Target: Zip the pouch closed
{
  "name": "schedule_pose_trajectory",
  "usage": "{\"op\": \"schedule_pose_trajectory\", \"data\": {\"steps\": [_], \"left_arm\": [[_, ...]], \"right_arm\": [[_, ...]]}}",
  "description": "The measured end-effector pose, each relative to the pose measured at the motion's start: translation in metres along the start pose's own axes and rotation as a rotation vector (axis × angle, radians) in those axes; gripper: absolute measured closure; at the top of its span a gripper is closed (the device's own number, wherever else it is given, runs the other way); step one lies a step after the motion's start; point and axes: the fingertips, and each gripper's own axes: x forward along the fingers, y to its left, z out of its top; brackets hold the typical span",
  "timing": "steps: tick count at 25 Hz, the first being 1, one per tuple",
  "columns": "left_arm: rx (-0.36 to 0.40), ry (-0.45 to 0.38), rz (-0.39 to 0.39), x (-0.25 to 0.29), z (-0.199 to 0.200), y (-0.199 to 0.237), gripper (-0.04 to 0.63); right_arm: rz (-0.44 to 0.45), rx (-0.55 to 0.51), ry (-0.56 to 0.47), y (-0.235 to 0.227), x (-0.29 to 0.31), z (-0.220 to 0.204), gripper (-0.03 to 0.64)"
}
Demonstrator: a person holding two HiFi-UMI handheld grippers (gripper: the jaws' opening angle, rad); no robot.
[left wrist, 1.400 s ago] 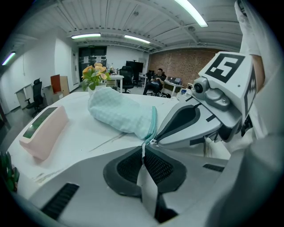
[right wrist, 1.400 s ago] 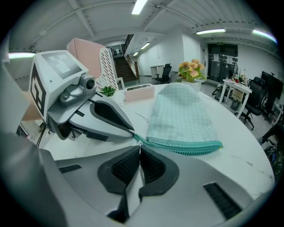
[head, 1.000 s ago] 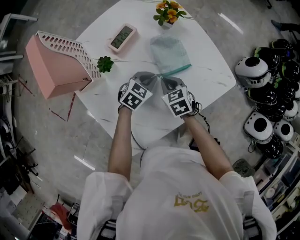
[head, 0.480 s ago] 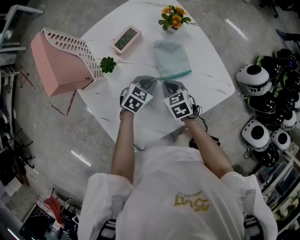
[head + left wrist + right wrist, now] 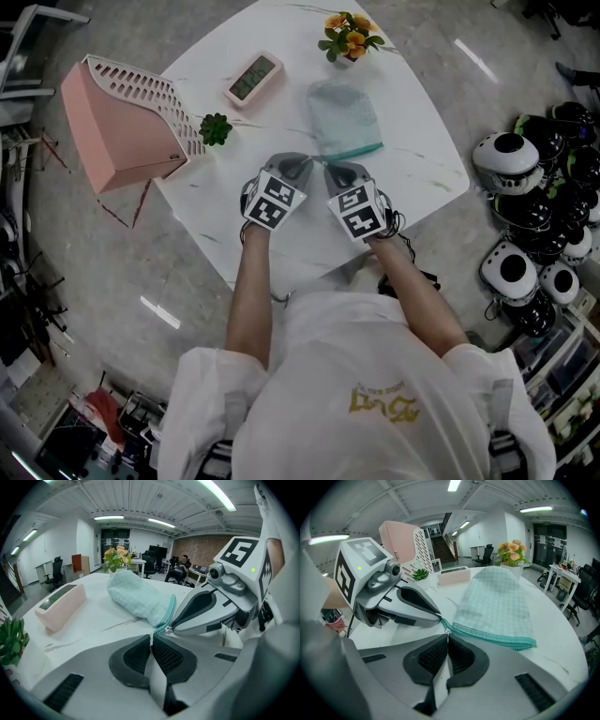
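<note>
Head view looked down on a white, grey-veined table standing on a speckled grey floor. At the far left a pink slatted basket lay tipped on its side, hanging over the table's corner. Just beside it sat a small green succulent, and behind that a pink digital clock lay flat.

Near the middle, the left gripper and the right gripper met tip to tip at the near left corner of the mint-green pouch. The pouch lay flat in the middle of the table, its teal zip running along the near edge. The left gripper's jaws were pressed together on the pouch's corner, at the end of the zip tape. The right gripper's jaws were clenched on the small metal zip pull, right beside the other gripper's tips.

Behind the pouch stood a pot of orange and yellow flowers, near the table's far edge. To the right, black-and-white helmets were heaped on the floor.

The left gripper view showed an office behind the table, with dark swivel chairs, a brick wall and strip lights on the ceiling. The right gripper view showed a staircase rising at the back.
</note>
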Motion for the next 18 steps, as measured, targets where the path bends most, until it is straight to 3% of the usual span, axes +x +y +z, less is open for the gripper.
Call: {"op": "schedule_pose_trajectory", "data": {"steps": [18], "left_arm": [[-0.001, -0.013, 0.04, 0.0, -0.001, 0.002, 0.557]], "right_arm": [[0.022, 0.073, -0.017, -0.01, -0.009, -0.004, 0.6]]}}
